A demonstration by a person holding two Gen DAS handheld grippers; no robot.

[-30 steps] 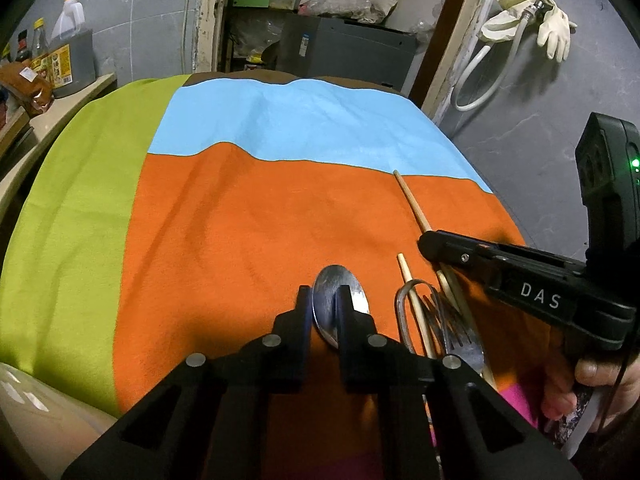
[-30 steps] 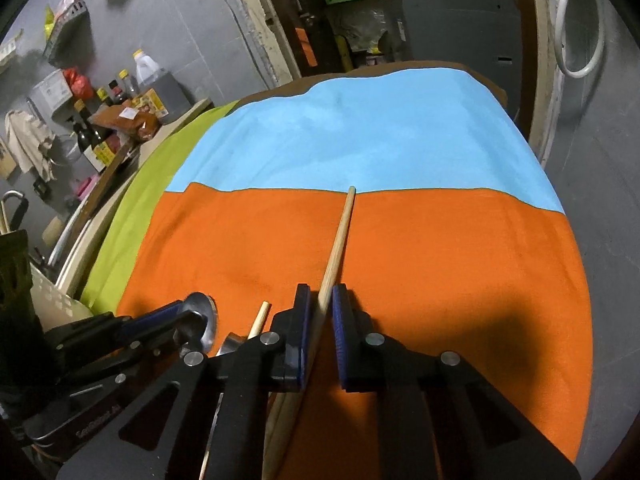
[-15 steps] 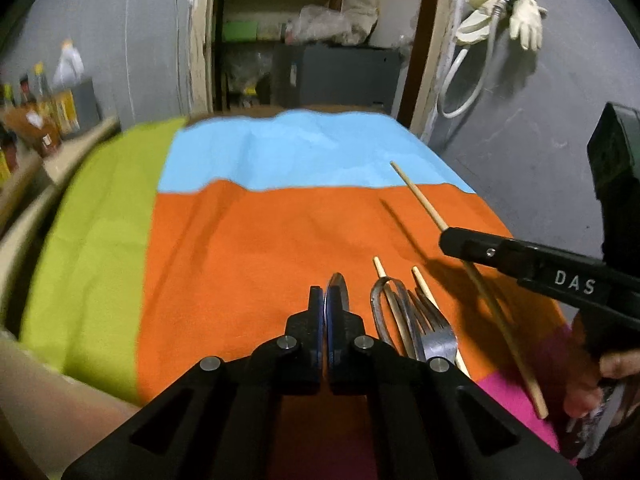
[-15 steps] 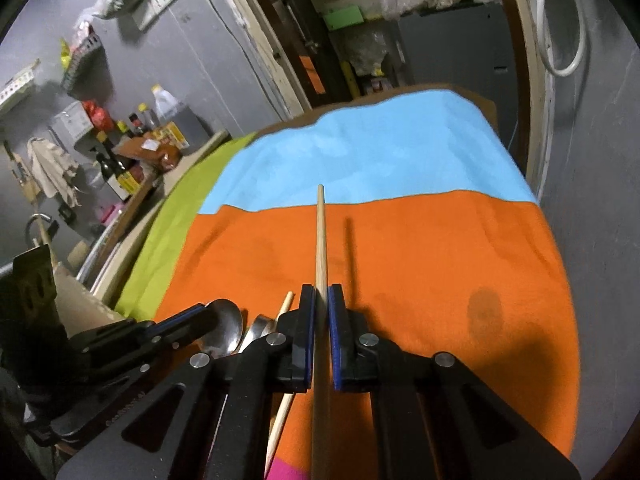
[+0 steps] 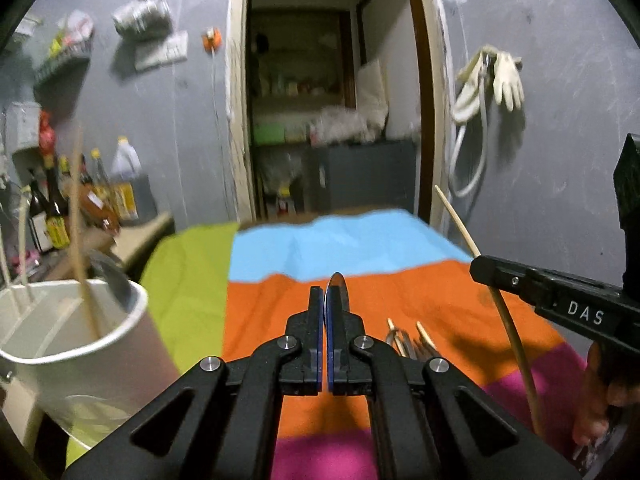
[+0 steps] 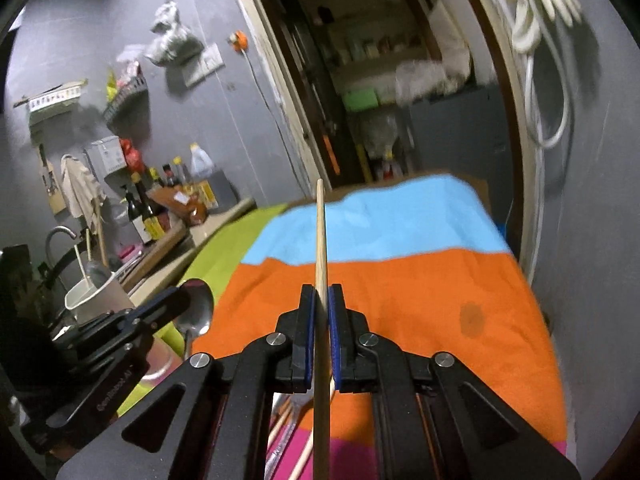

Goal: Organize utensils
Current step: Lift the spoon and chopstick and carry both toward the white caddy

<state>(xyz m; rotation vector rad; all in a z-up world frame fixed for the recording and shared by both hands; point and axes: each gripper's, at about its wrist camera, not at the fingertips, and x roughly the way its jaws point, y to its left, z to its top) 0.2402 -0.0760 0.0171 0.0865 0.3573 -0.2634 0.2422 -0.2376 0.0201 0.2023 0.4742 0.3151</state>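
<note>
Left gripper [image 5: 325,300]: jaws pressed together on a metal spoon [image 5: 338,294], which is held edge-on between the pads so that only the thin rim of its bowl is seen above the fingertips in the left wrist view. In the right wrist view the same spoon [image 6: 197,307] is seen broadside, its shiny oval bowl projecting past the gripper's tip [image 6: 182,294] and its handle hanging below. The spoon is carried clear of the cloth.

White utensil holder [image 5: 86,330]: stands at the left, beside the green strip of the cloth. Several thin sticks lean upright inside it, among them a wooden chopstick [image 5: 82,240].

Tablecloth [image 5: 360,240]: banded in green, blue, orange and magenta.

Remaining utensils [image 5: 408,344]: a fork and two chopstick tips are seen lying on the orange band, just to the right of the left gripper; finer detail is blurred.

Right gripper [image 6: 320,292]: jaws pinched on a long wooden chopstick [image 6: 320,240], which runs lengthwise between the blue pads, its tip extending well beyond the fingertips and its other end passing back below the jaws. In the left wrist view this chopstick [image 5: 460,224] is seen slanting through the gripper [image 5: 486,268], raised off the cloth. A hand [image 5: 600,392] is seen on the gripper's handle.
</note>
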